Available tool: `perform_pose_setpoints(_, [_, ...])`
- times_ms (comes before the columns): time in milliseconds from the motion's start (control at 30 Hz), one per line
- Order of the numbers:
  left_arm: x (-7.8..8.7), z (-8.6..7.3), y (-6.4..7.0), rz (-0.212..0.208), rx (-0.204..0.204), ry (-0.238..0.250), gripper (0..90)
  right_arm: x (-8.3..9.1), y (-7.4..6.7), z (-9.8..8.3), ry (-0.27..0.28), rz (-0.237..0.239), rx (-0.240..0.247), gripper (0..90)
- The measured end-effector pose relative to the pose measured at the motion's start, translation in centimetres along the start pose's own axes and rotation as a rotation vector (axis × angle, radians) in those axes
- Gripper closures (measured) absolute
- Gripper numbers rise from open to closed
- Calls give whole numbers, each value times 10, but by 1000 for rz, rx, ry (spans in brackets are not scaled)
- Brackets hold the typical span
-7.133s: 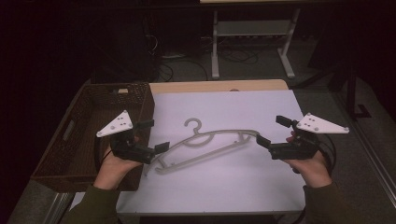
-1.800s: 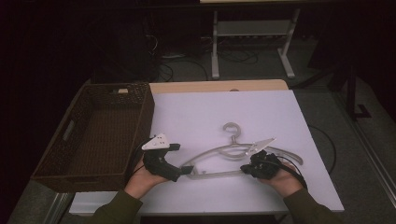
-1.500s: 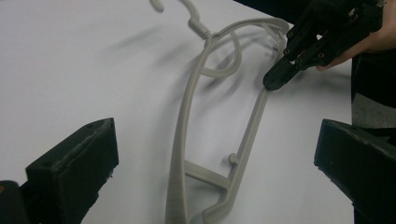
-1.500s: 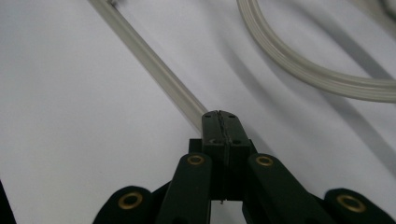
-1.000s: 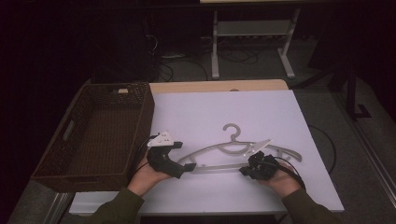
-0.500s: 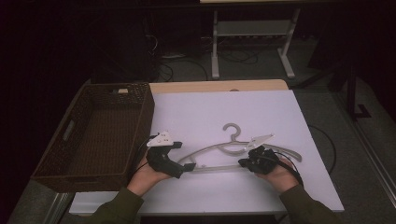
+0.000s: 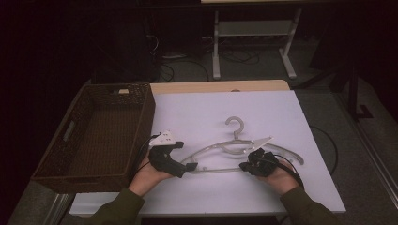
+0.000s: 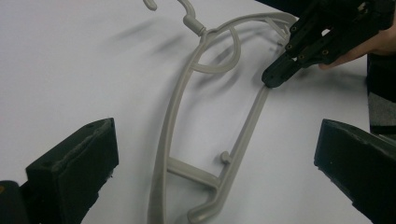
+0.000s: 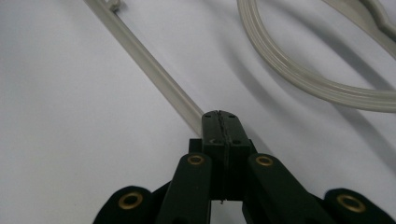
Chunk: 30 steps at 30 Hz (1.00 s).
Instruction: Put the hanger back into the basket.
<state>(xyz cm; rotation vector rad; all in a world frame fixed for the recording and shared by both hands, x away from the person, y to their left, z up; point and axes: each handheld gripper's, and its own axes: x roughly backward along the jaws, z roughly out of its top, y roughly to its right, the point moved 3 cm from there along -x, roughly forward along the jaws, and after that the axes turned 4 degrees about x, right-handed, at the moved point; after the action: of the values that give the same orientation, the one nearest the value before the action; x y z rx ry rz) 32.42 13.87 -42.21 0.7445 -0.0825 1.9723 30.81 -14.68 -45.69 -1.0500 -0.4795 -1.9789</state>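
A pale grey plastic hanger [image 7: 211,147] lies flat on the white table, hook pointing away from me. My left gripper [image 7: 187,155] stands open at the hanger's left end, its jaws wide on either side of that end [image 8: 175,107] without touching it. My right gripper [image 7: 242,165] is shut, jaws pressed together, and its tip rests on the hanger's straight lower bar [image 9: 154,65]. In the left gripper view the right gripper [image 8: 273,79] meets the bar from the far side. In the right gripper view my right gripper [image 9: 219,116] has no gap between its pads.
A dark wicker basket [image 7: 149,112] sits at the table's left side, close to my left hand. The white table cover [image 7: 197,108] stretches beyond the hanger. A metal stand [image 7: 253,28] and cables are on the floor behind the table.
Since seven seconds ago both hands and the hanger have come nearer the front edge, and the right gripper has shut. Over the last second the right hand shifted slightly; the hanger stayed.
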Motion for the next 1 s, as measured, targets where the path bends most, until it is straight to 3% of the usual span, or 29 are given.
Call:
perform_pose_setpoints(167, [-20, 15, -6, 18, -36, -30, 0, 0, 1, 0, -1, 3, 1, 898])
perform_pose_setpoints(267, [-28, 19, -9, 9, -57, -45, 97, 0, 1, 0, -1, 4, 1, 898])
perform_pose_setpoints(600, [-68, 30, -22, -7, -123, -143, 176, 1, 1, 0, -1, 7, 3, 898])
perform_pose_setpoints(833, [-89, 37, -20, -41, -154, -172, 271, 0, 2, 0, 2, 16, -4, 898])
perform_pose_setpoints(1000, [-104, 38, -19, -33, -175, -205, 379, 1, 2, 0, 3, 17, -5, 898])
